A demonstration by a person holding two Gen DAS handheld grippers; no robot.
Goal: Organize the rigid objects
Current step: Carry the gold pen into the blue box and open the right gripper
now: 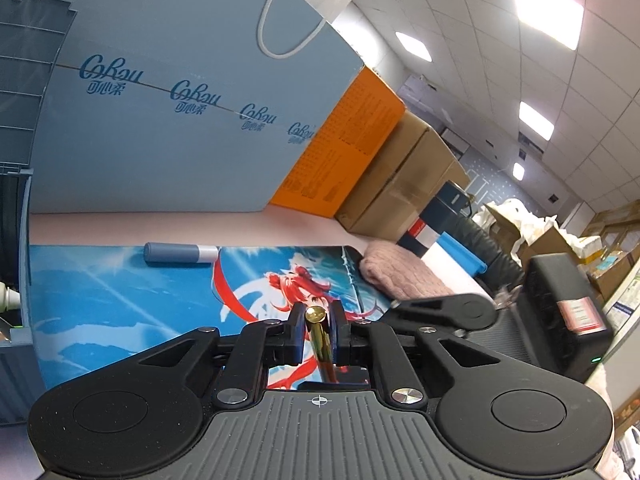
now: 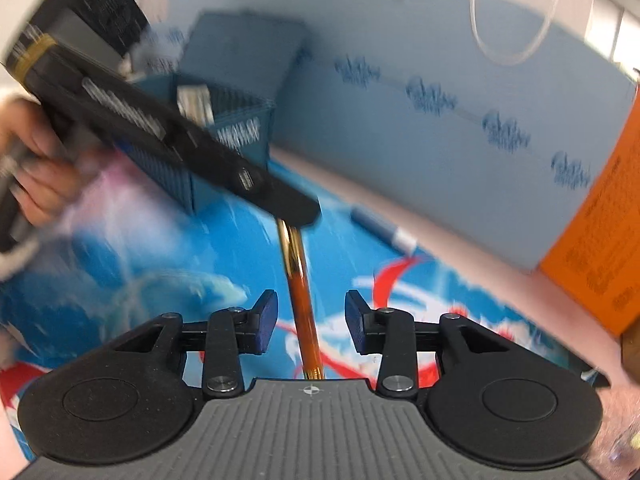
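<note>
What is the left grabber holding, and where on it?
The left gripper pinches a gold pen near its top end. The right gripper is open, holding nothing.

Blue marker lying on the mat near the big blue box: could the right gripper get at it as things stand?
Probably yes. The right gripper is open and empty, and the blue marker lies bare on the mat ahead-right. Only the gold pen in the left gripper hangs nearby.
</note>
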